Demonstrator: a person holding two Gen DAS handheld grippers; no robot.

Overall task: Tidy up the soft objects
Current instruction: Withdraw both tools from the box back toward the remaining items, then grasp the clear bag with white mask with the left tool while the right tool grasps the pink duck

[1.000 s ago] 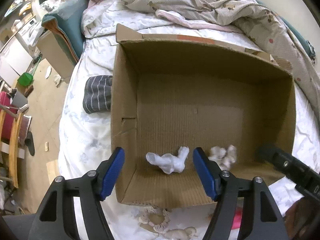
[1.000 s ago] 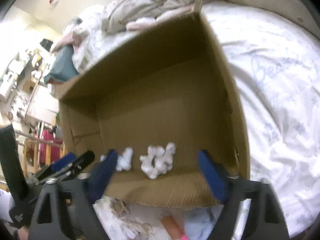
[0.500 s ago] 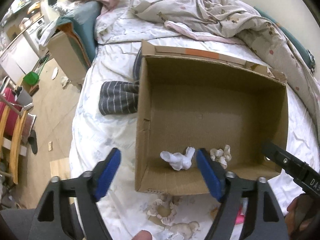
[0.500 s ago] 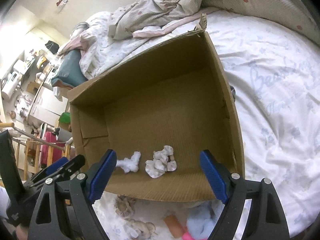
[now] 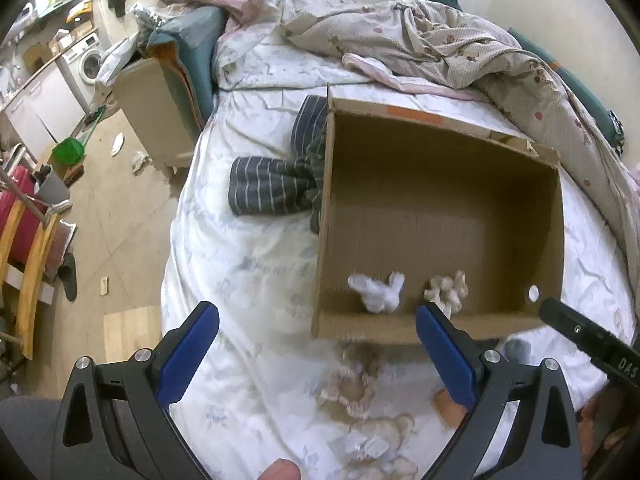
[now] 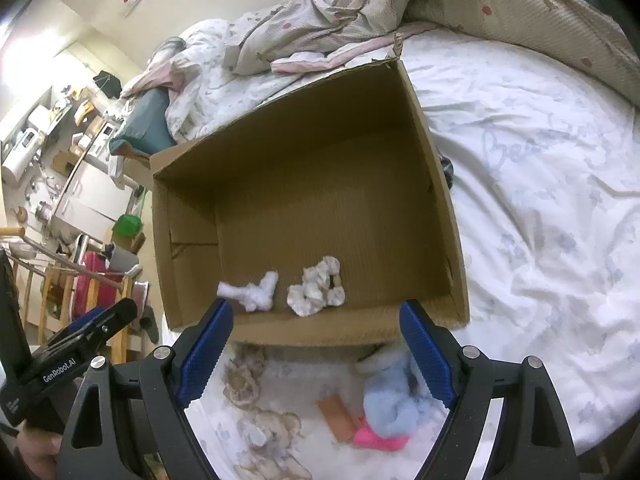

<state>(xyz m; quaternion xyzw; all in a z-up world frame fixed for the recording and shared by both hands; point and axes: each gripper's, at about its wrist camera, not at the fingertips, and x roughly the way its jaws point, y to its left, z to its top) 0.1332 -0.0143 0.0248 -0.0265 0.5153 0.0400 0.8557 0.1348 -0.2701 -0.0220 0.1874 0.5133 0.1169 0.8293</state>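
Note:
An open cardboard box (image 5: 556, 240) (image 6: 444, 184) sits on the bed. Inside, near its front wall, lie a white soft toy (image 5: 378, 291) (image 6: 254, 293) and a cream scrunchie (image 5: 447, 290) (image 6: 316, 291). My left gripper (image 5: 316, 330) hovers in front of the box's left corner, its jaws opening with nothing between them. My right gripper (image 6: 316, 330) hangs open over the front wall, empty. On the bedsheet in front of the box lie beige scrunchies (image 5: 352, 380) (image 6: 242, 382), a light blue plush (image 6: 390, 396), a pink item (image 6: 380, 440) and an orange piece (image 6: 336, 416).
A dark striped garment (image 5: 272, 186) lies left of the box. A crumpled quilt (image 5: 420, 44) is heaped behind it. Left of the bed are bare floor, a wooden cabinet (image 5: 152, 112), a green dustpan (image 5: 70, 150) and a wooden chair (image 5: 28, 280).
Both grippers have pulled back and upward from the box. The left jaws have widened, leaving the white toy lying in the box. More of the bedsheet items in front shows now.

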